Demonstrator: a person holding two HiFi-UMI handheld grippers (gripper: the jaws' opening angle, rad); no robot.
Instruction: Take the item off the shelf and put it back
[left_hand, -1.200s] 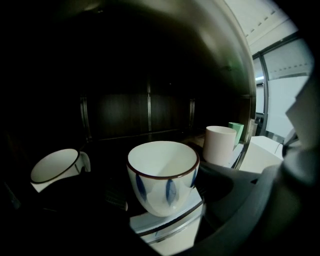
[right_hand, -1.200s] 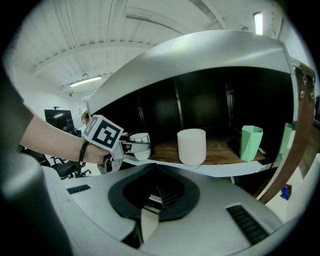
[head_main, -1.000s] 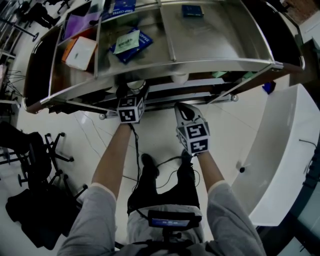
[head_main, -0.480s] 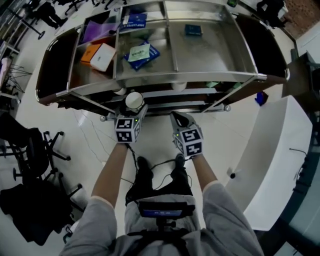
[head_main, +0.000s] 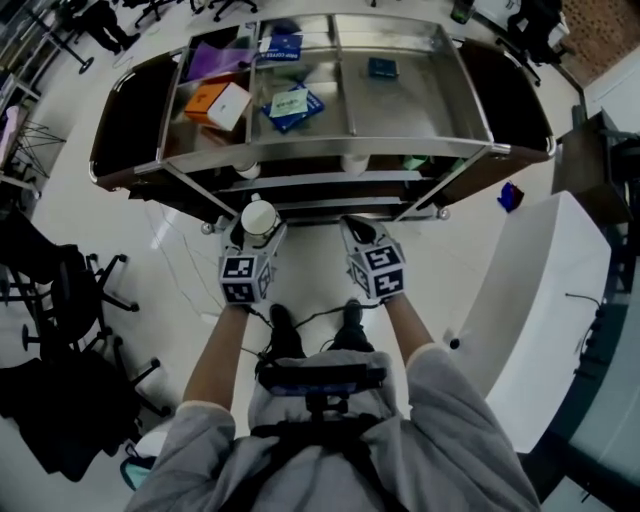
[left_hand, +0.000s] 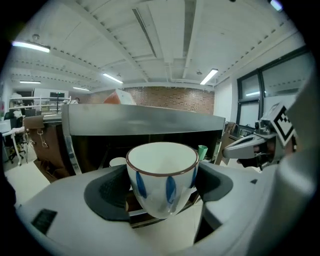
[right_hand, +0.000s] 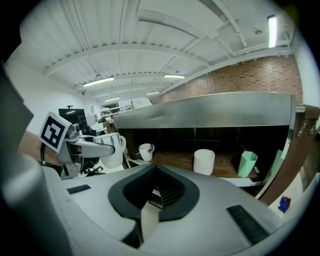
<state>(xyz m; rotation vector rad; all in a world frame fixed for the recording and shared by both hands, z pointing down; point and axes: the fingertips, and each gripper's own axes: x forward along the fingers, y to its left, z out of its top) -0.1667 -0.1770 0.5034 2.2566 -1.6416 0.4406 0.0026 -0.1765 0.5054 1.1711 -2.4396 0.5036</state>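
Two grippers: the left gripper (head_main: 255, 231) is clamped on the cup; the right gripper (head_main: 361, 231) has its jaws together and empty, just beside it.
Item: a white ceramic cup with blue leaf marks and a brown rim (left_hand: 162, 175), upright, with pads on opposite sides of its body below the rim.
Place: the cup is off the stainless steel shelf unit (head_main: 400, 157), in the air just outside its front edge, toward the left corner.
Handling: I judge it stiff, light, glazed and so slippery, and apt to chip against steel. The wall at mid-height is the place to grip it, kept level.
Next: I would ease it onto the wooden lower shelf (right_hand: 170, 158), clear of the white cylindrical cup (right_hand: 204, 162).
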